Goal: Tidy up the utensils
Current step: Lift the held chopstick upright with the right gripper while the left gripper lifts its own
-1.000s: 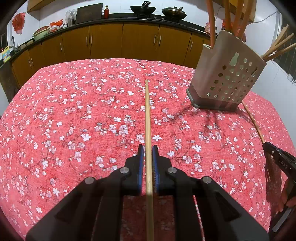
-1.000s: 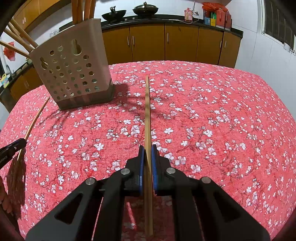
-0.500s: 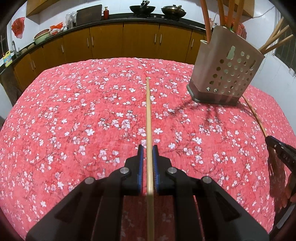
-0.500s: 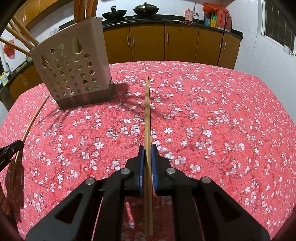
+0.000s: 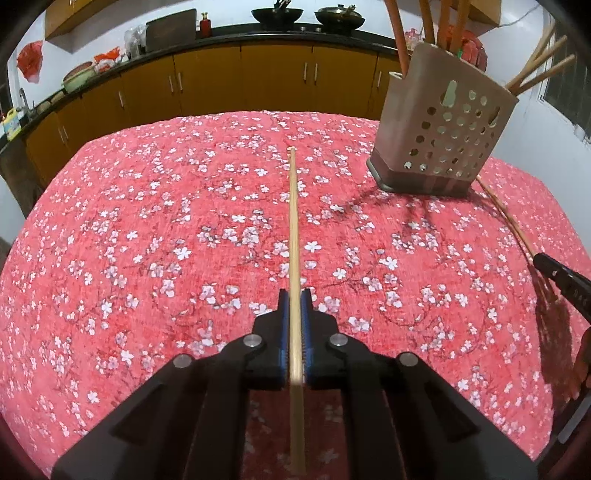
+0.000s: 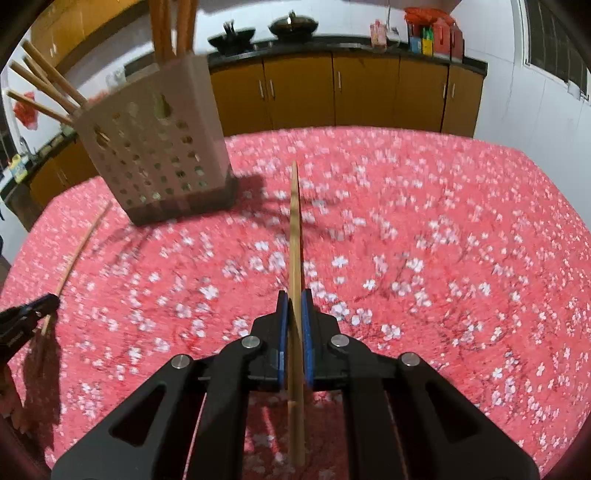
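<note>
My left gripper (image 5: 294,295) is shut on a wooden chopstick (image 5: 293,221) that points straight ahead above the red flowered tablecloth (image 5: 147,240). My right gripper (image 6: 294,297) is likewise shut on a second chopstick (image 6: 294,229). A beige perforated utensil holder (image 5: 441,136) stands at the far right of the left wrist view and holds several chopsticks. In the right wrist view the same holder (image 6: 155,147) stands at the far left. Each gripper and its chopstick also show at the edge of the other's view: the right gripper (image 5: 545,263), the left gripper (image 6: 48,301).
Yellow kitchen cabinets (image 5: 221,85) under a dark counter with woks (image 5: 280,14) run along the far wall. A window (image 6: 554,48) is at the right. The tablecloth spreads wide between and ahead of both grippers.
Both views have shifted slightly, and the holder now appears a little nearer and higher in the right wrist view, which is blurred. Each gripper still clamps its chopstick.
</note>
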